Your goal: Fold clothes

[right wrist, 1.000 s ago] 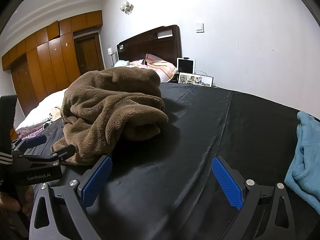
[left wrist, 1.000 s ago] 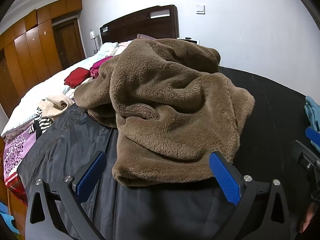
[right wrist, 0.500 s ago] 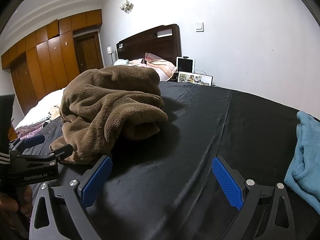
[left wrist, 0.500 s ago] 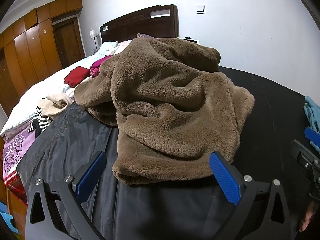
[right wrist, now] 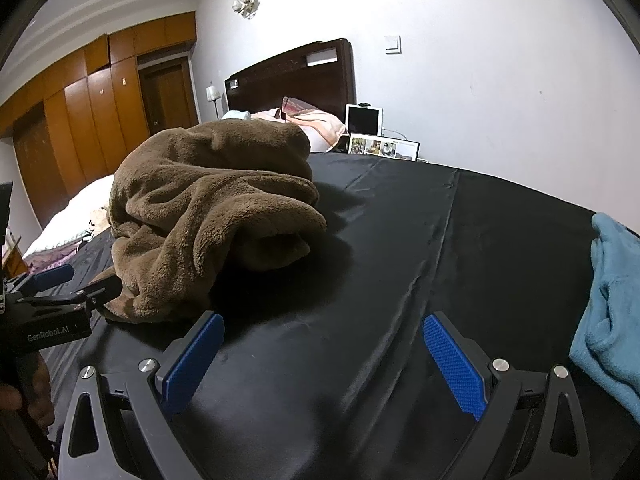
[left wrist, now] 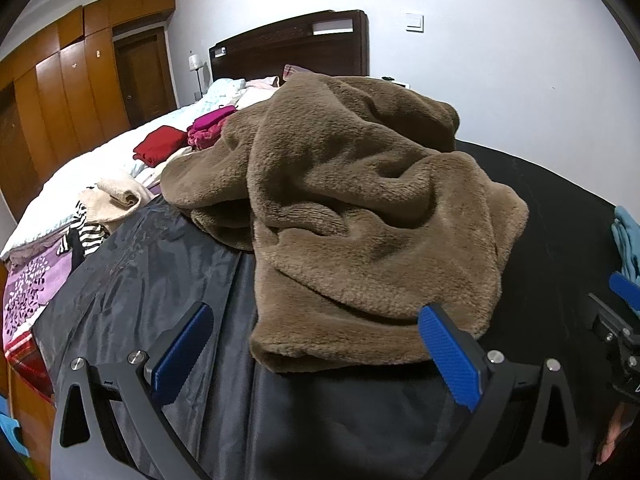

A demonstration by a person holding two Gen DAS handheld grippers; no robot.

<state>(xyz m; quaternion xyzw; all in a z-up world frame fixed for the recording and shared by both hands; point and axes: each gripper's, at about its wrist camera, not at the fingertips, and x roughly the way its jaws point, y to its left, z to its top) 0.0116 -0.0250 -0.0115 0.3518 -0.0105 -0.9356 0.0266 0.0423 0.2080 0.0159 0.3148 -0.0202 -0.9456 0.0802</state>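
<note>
A crumpled brown fleece garment (left wrist: 352,208) lies heaped on a black sheet (left wrist: 168,280). My left gripper (left wrist: 316,330) stands open just short of the garment's near hem, with the hem lying between its blue pads (left wrist: 448,352) and nothing clamped. In the right wrist view the same brown garment (right wrist: 208,216) sits to the left, and my right gripper (right wrist: 320,344) is open over bare black sheet (right wrist: 400,248), to the right of the heap. The left gripper (right wrist: 56,288) shows at that view's left edge, next to the garment's hem.
A light blue cloth (right wrist: 612,304) lies at the right on the black sheet. On the bed to the left lie red (left wrist: 160,146), magenta (left wrist: 210,126), beige (left wrist: 116,200) and striped clothes. A dark headboard (right wrist: 292,76), a tablet (right wrist: 364,120) and wooden wardrobes (left wrist: 60,100) stand behind.
The left gripper has crept slightly nearer to the brown garment's hem. Both grippers remain open and the garment has not moved.
</note>
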